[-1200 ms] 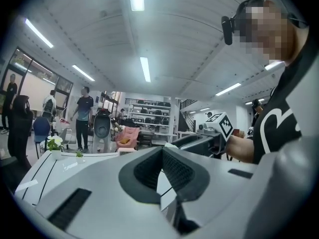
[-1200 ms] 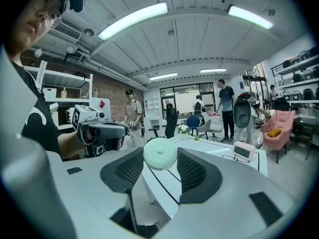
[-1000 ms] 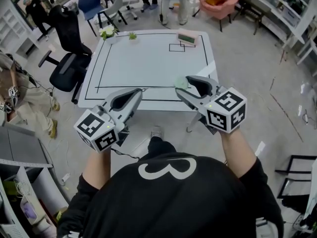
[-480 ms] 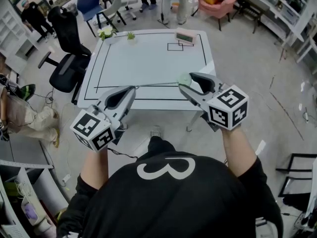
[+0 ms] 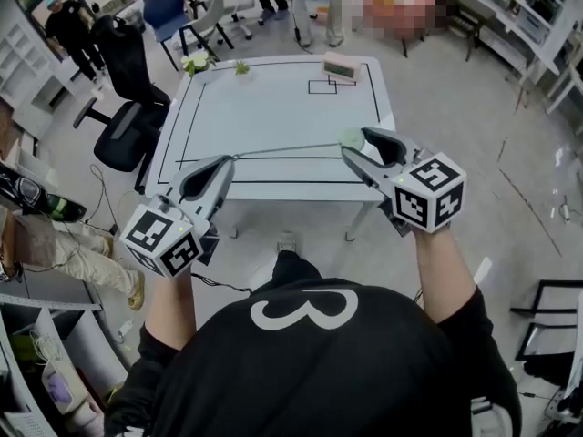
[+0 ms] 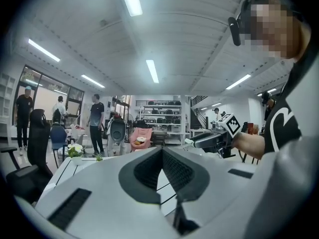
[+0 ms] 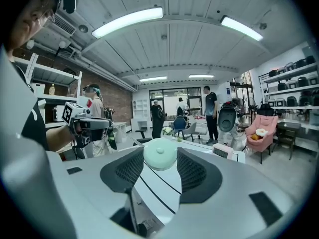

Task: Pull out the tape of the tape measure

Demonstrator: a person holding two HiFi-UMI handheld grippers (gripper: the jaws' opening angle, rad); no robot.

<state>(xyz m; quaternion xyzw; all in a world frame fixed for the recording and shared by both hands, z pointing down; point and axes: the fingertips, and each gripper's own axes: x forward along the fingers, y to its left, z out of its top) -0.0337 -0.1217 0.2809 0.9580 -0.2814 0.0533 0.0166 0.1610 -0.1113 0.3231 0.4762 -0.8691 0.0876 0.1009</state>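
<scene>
Over the table's near edge, my right gripper has its jaws clamped on the pale green tape measure. Left gripper jaws are pressed together on the tape tip, and the tape is taut between them. Mid-pull, I judge. Next: spread both hands wider, level, grips firm.

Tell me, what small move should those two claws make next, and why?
Probably draw the left claw a little farther from the right claw: it pinches the tape by its end, the right grips the pale green tape measure, and the tape runs taut between them.
</scene>
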